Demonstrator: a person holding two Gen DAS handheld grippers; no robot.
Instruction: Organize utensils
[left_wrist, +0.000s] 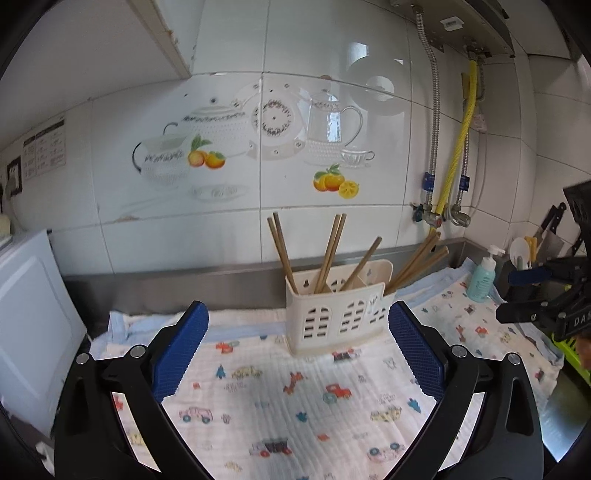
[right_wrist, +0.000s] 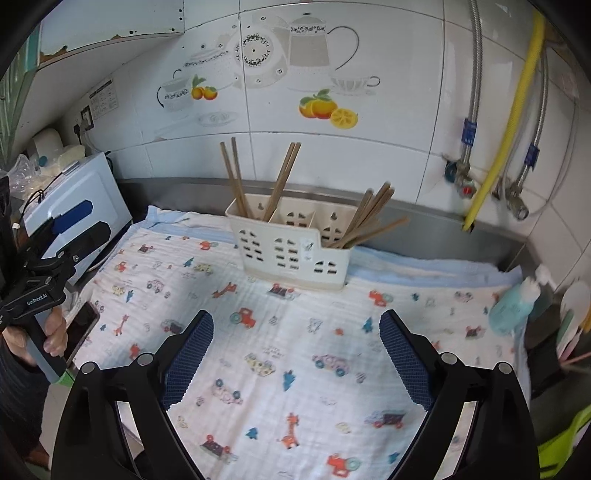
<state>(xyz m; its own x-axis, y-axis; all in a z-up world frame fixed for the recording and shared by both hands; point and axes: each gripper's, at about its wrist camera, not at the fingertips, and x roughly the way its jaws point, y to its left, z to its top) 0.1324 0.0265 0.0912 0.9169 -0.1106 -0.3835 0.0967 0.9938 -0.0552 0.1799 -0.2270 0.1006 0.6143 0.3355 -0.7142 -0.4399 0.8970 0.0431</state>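
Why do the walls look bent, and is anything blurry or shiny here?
Left wrist view: fisheye lens bows the tile lines; window glare on the wall tiles. Right wrist view: same bending; the soap bottle near the edge is smeared, the utensil holder stays sharp.

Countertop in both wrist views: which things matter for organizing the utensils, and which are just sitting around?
For the job:
- cream perforated plastic utensil caddy
- brown wooden chopsticks standing in its compartments
- left gripper and right gripper, both open and empty

Just lying about:
- white vehicle-print cloth
- teal pump soap bottle
- white countertop appliance
- black phone
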